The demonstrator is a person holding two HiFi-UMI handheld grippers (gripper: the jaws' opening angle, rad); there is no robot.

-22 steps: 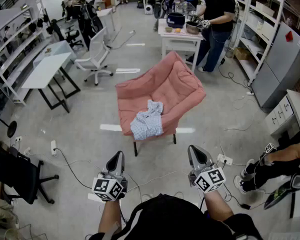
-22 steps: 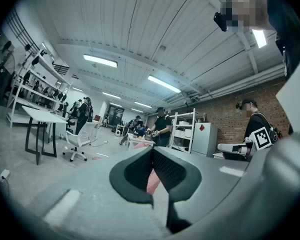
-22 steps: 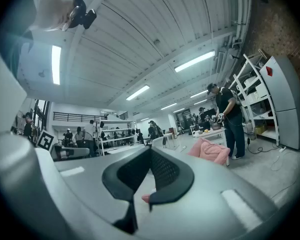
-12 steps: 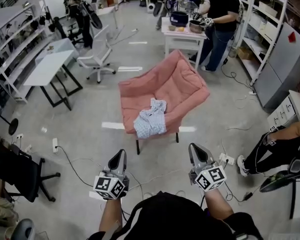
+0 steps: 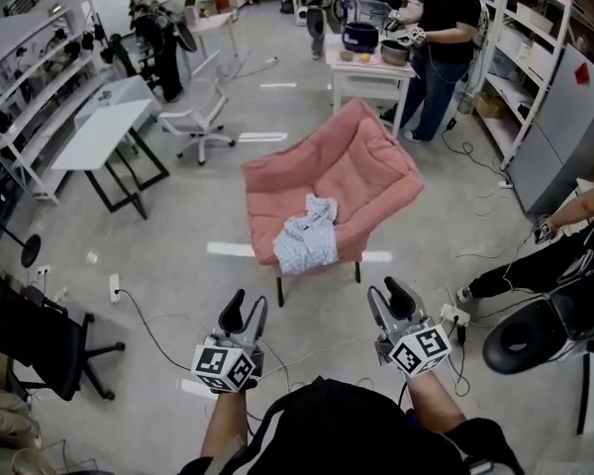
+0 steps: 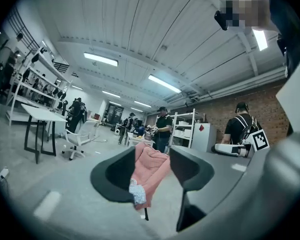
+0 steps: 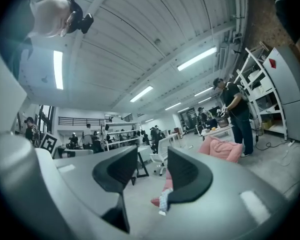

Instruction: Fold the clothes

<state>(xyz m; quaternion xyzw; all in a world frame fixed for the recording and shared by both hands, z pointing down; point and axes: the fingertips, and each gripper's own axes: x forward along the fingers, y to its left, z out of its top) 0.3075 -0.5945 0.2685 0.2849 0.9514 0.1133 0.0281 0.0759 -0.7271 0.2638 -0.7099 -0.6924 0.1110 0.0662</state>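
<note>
Grey concrete floor (image 5: 158, 265) spreads across a busy workshop, and the pink chair (image 5: 327, 181) stands in the middle of it, straight ahead of me. On the chair's seat lies the crumpled pale blue shirt (image 5: 307, 237), bunched up and reaching the seat's front edge. Behind the chair is a white table (image 5: 361, 72), and a person in a black top (image 5: 441, 28) stands at that table's right end. Left of the chair are a white office chair (image 5: 203, 117) and a long white desk (image 5: 94, 132). Right of the chair runs white shelving (image 5: 520, 57). I hold my left gripper (image 5: 247, 305) and my right gripper (image 5: 386, 290) level and side by side, well short of the chair and aimed toward it. Each has its jaws moderately apart and grips nothing. Through the gap I see only the far-off chair and shirt, and neither tool touches the cloth.
</note>
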